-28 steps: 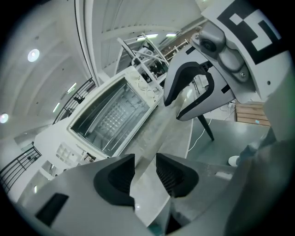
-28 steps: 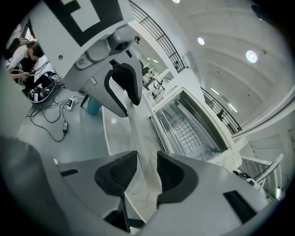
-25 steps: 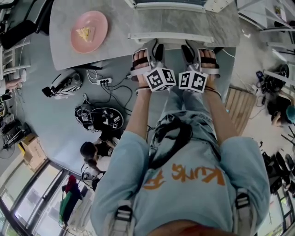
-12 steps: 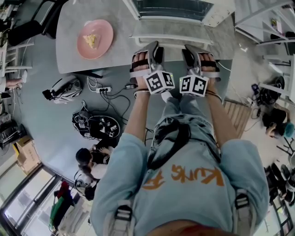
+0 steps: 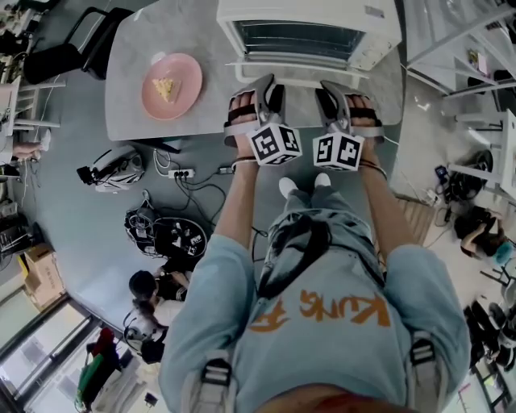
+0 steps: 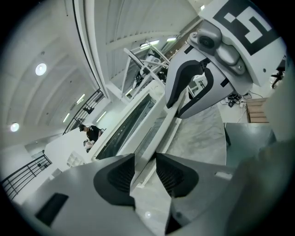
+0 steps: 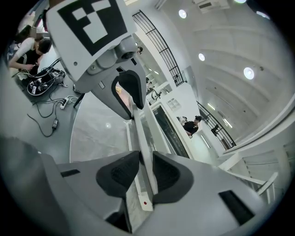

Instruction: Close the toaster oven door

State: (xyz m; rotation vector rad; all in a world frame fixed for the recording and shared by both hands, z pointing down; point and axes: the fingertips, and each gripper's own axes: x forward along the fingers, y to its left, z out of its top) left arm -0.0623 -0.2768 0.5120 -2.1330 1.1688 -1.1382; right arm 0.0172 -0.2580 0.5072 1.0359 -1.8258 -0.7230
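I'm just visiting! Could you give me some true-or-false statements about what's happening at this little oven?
1. The left gripper and right gripper each have the door handle between their jaws. True; the right's jaws just opened slightly.
2. The toaster oven door is fully shut. False: it hangs open.
3. The pink plate is empty. False: food lies on it.
4. The plate sits on the table, left of the toaster oven in the head view. True.
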